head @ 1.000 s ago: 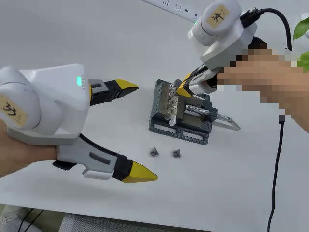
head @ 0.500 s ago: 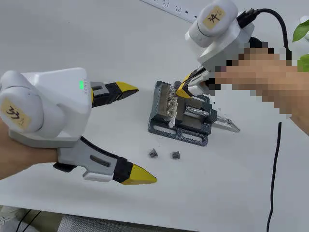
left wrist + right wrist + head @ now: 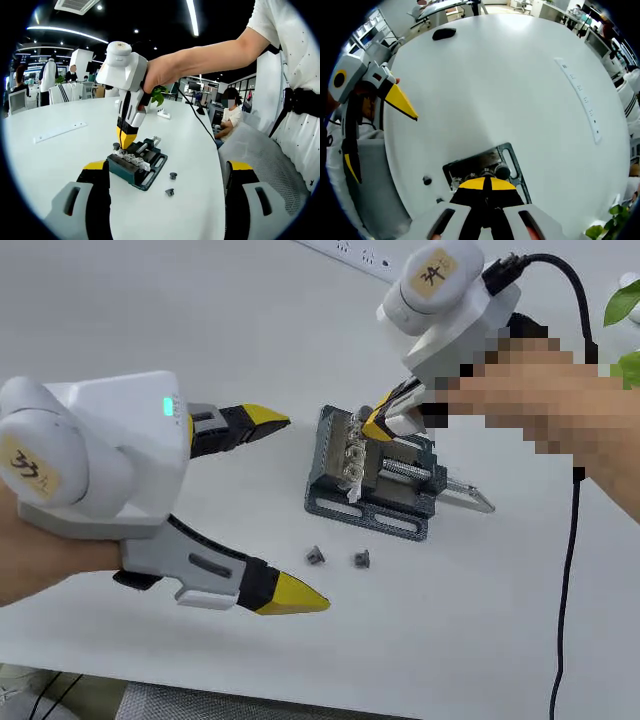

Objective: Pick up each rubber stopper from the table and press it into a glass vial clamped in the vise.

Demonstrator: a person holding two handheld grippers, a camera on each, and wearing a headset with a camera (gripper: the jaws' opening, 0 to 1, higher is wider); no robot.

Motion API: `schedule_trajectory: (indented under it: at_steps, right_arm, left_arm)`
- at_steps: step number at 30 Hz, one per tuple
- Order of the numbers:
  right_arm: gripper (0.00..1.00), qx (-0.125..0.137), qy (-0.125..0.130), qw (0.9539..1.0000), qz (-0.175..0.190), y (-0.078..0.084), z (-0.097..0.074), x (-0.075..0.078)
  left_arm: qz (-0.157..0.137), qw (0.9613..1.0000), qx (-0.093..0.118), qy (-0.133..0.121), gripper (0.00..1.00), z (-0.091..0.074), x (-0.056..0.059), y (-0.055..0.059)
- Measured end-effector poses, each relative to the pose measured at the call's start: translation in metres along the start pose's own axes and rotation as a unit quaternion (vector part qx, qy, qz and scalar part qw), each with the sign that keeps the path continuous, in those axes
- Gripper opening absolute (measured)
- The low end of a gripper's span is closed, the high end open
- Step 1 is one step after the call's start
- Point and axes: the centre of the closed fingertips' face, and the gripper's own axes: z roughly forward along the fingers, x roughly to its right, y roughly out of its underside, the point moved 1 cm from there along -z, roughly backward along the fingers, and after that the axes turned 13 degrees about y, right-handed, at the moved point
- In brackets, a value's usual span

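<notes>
My left gripper (image 3: 306, 510), well left of the vise (image 3: 360, 508), wears a yellow sticker (image 3: 28, 470) on its white body, handwritten "33" plus a mark I can't read. My right gripper (image 3: 375, 427), over the vise's far end, bears a second sticker (image 3: 437, 270) that looks like "34".

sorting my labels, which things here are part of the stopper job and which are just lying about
Job: vise, glass vials clamped in it, two loose rubber stoppers, right gripper shut above the vials, left gripper open.
Lying about: power strip, plant leaves.
</notes>
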Motion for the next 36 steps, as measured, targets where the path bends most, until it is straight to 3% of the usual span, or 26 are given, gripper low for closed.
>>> schedule_trajectory:
  at_steps: [36]
  right_arm:
    - [0.00, 0.003, 0.011, 0.9999, -0.003, 0.0010, -0.0034, -0.0031]
  left_arm:
    - [0.003, 1.0000, 0.006, 0.002, 0.94, 0.0040, 0.0024, -0.0048]
